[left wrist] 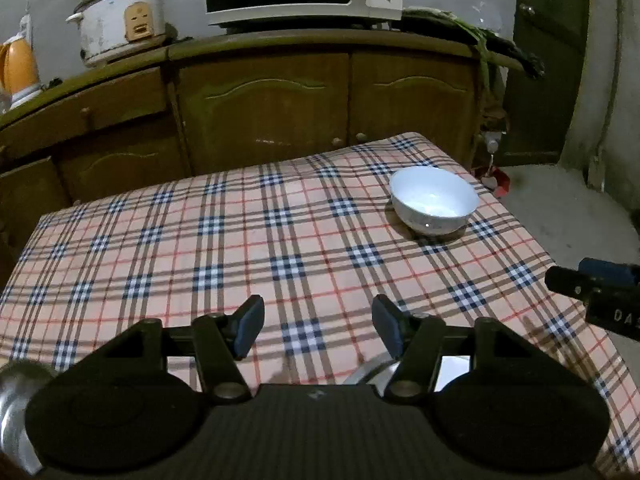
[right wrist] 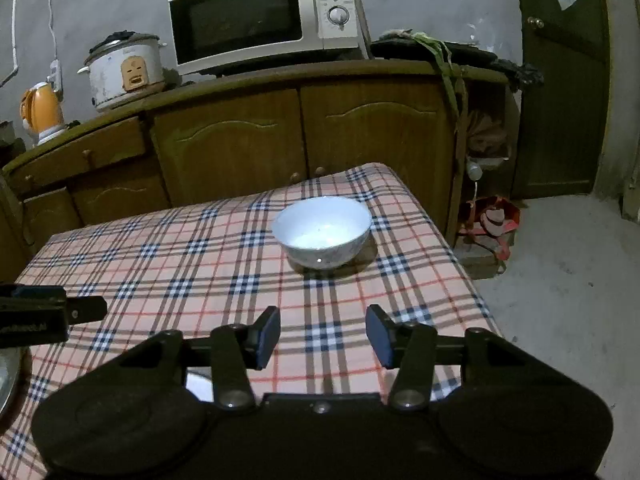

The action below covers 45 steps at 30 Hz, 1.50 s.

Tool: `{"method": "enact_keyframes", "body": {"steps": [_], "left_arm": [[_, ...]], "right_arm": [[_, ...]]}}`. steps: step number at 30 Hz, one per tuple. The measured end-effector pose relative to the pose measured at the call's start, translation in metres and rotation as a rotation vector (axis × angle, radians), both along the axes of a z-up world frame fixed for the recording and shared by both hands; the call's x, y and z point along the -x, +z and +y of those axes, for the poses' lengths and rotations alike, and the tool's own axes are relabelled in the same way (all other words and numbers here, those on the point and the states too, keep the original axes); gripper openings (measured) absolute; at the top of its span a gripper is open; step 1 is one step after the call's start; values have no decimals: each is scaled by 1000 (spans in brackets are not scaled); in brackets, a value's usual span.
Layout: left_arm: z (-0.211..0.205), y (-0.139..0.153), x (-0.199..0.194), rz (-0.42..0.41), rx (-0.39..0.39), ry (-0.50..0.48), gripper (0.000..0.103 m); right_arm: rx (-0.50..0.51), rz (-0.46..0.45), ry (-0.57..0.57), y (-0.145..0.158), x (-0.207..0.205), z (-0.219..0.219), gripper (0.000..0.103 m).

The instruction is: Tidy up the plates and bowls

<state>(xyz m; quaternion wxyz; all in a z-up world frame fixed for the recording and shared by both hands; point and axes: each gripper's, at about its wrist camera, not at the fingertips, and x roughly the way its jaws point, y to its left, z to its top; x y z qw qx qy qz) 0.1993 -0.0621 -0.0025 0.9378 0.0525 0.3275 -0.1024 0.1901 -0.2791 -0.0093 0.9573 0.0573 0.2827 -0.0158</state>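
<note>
A white bowl (left wrist: 434,200) stands upright on the plaid tablecloth (left wrist: 240,248) near the table's far right corner; it also shows in the right wrist view (right wrist: 322,236). My left gripper (left wrist: 318,326) is open and empty, low over the near part of the table, well short of the bowl. My right gripper (right wrist: 323,336) is open and empty, facing the bowl from a short way off. A metal dish edge (left wrist: 16,408) shows at the lower left of the left wrist view, and a shiny rim (left wrist: 376,372) lies under the left gripper.
A wooden cabinet (right wrist: 280,136) stands behind the table with a microwave (right wrist: 260,16), a rice cooker (right wrist: 124,70) and an orange kettle (right wrist: 42,112) on it. A dark door (right wrist: 560,80) and bare floor (right wrist: 560,280) lie to the right.
</note>
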Motion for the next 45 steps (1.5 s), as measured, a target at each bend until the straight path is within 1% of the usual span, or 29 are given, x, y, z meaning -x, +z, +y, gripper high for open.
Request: {"method": "enact_keyframes", "body": {"steps": [7,15,18,24,26,29,31,35,37,39,40,41,42,43,44,45], "left_arm": [[-15,0,-18,-8,-29,-23,62],[-34,-9,-48,8,-61,-54,64],[-43,-11,-67,3,-61,-69,66],[-58,-14,-114,11,-17,-79,68],[-65,-17,-130,10,-23,-81,68],[-74,-25,-157,40,4,-80,68],[-80,-31,-170,50,21,-78,68],[-96,-47,-194,79,16,-98,67],[-101,-55,-203,97,11,-103,64],[-104,-63,-211,124,21,-110,47],[-105,-67,-215,139,24,-114,45],[-105,-70,-217,145,29,-122,39],[-105,-71,-218,143,42,-130,33],[-106,-72,-219,146,52,-136,29],[-107,-72,-219,148,62,-147,20],[-109,-72,-218,150,62,-163,16]], "right_arm": [[-6,-5,-13,-2,-17,-13,60],[-30,5,-12,-12,-46,-28,62],[-56,9,-17,-15,-65,-37,62],[-98,18,-47,-25,-115,-54,64],[-124,28,-52,-30,-133,-61,64],[-167,35,-82,-38,-158,-71,64],[-158,45,-89,-44,-172,-73,64],[-186,83,-92,-58,-196,-75,64],[-198,92,-88,-64,-204,-74,64],[-208,105,-85,-70,-211,-73,60],[-213,117,-78,-74,-215,-73,57],[-223,132,-69,-77,-219,-72,47],[-236,146,-61,-80,-222,-71,31],[-251,151,-54,-84,-224,-71,28],[-253,144,-61,-84,-224,-70,28],[-259,138,-66,-84,-223,-69,28]]}}
